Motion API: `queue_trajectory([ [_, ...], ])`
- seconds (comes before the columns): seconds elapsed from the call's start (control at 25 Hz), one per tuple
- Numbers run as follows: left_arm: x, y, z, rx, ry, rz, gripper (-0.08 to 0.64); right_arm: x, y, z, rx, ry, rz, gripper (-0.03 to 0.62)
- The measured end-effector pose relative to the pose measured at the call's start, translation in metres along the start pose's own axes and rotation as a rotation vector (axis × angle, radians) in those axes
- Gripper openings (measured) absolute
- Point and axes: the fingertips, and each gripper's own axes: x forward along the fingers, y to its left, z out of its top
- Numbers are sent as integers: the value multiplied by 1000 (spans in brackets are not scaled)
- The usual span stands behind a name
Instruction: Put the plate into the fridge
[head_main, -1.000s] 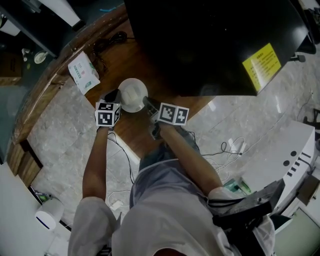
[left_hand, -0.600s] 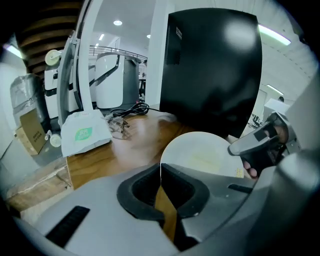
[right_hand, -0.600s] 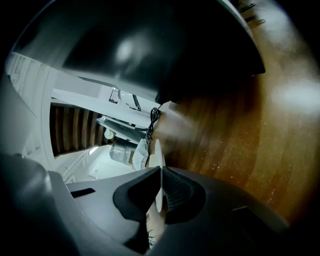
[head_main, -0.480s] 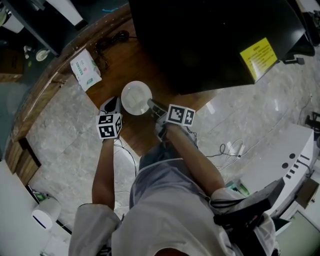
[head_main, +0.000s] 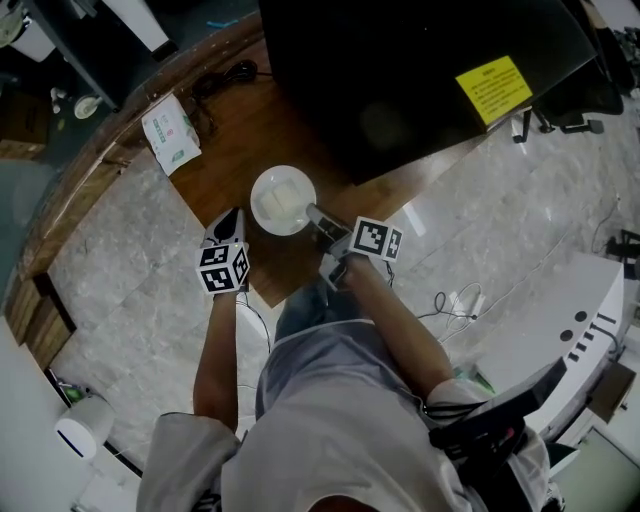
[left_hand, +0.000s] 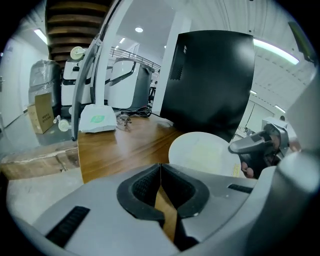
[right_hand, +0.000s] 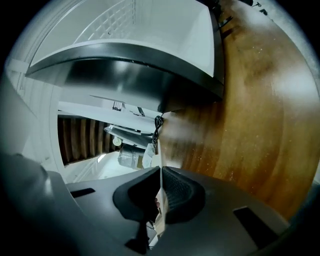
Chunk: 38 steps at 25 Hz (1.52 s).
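Observation:
In the head view the white plate (head_main: 281, 198) hangs over the wooden platform (head_main: 225, 150), just in front of the black fridge (head_main: 400, 70), whose door looks closed. My right gripper (head_main: 312, 213) is shut on the plate's right rim. In the right gripper view the plate (right_hand: 160, 150) shows edge-on as a thin white line running into the closed right gripper (right_hand: 161, 172). My left gripper (head_main: 228, 220) sits lower left of the plate, apart from it. In the left gripper view that gripper (left_hand: 160, 167) is shut with nothing between its fingers, and the plate (left_hand: 202, 152) lies ahead to its right.
A white tissue packet (head_main: 170, 133) and a black cable (head_main: 222, 80) lie on the platform's far left. The fridge carries a yellow label (head_main: 493, 88). Marble floor with loose white cables (head_main: 455, 297) surrounds the platform. A white machine (head_main: 590, 330) stands at the right.
The right gripper has carried the plate a little right and nearer the person. The left gripper, close to the plate's left rim before, has drawn back from it.

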Motion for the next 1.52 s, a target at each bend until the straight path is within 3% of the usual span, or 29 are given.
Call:
queue_trajectory([
  [0.12, -5, -16, -7, -7, -3, -27, 20, -13, 11, 0, -1, -3, 34, 25],
  [0.36, -20, -45, -15, 88, -31, -26, 20, -38, 24, -2, -63, 6, 54, 25],
  [0.52, -29, -72, -16, 105, -57, -44, 20, -59, 24, 5, -62, -7, 66, 25],
  [0.64, -39, -100, -18, 131, -65, -61, 20, -84, 20, 8, -50, -8, 57, 26],
  [0.76, -59, -143, -24, 126, -78, -74, 20, -125, 26, 8, -32, -8, 109, 26],
  [1.04, -101, -281, -46, 142, -99, -82, 20, -269, 8, 25, 17, -5, 157, 25],
  [1.2, -105, -385, -73, 341, -78, -46, 20, -363, -13, 50, 21, -15, 150, 26],
  [1.36, -71, -514, -68, 308, -104, -83, 20, -457, -40, 116, 30, -32, 177, 26],
  [1.52, -39, -623, -52, 324, -161, -113, 20, -528, -55, 181, 21, -61, 206, 26],
])
